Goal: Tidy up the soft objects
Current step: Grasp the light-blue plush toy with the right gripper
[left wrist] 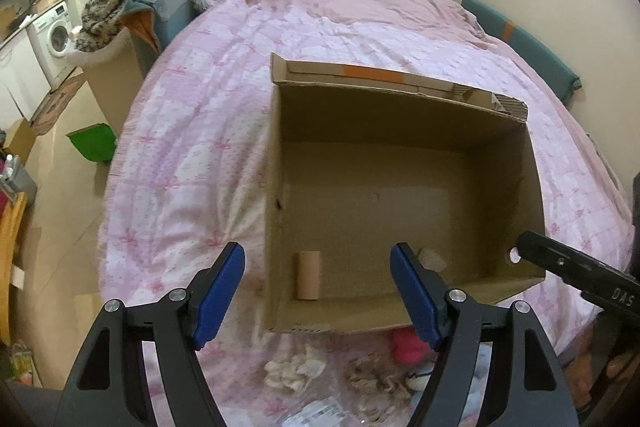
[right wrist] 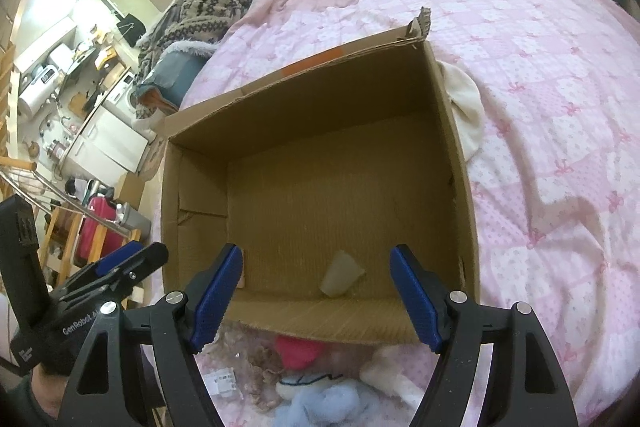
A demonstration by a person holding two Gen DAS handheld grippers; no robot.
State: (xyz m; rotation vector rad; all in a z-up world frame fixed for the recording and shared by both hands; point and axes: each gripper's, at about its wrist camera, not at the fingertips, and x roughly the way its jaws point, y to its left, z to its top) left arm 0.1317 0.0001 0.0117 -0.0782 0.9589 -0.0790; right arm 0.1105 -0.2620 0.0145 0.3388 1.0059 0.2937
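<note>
No soft items are in the cardboard box (right wrist: 320, 187) yet (toys (right wrist: 320, 395) lie before it); left gripper (left wrist: 318, 295) and right gripper (right wrist: 316, 295) both gape wide, empty.

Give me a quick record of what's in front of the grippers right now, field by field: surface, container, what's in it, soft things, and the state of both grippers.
surface: pink quilt on a bed
container: open cardboard box on the quilt
box contents: cardboard tube, pale crumpled scrap
soft things: pink plush, blue plush, cream fluff, all outside the box's near wall
left gripper: open, holding nothing
right gripper: open, holding nothing
</note>
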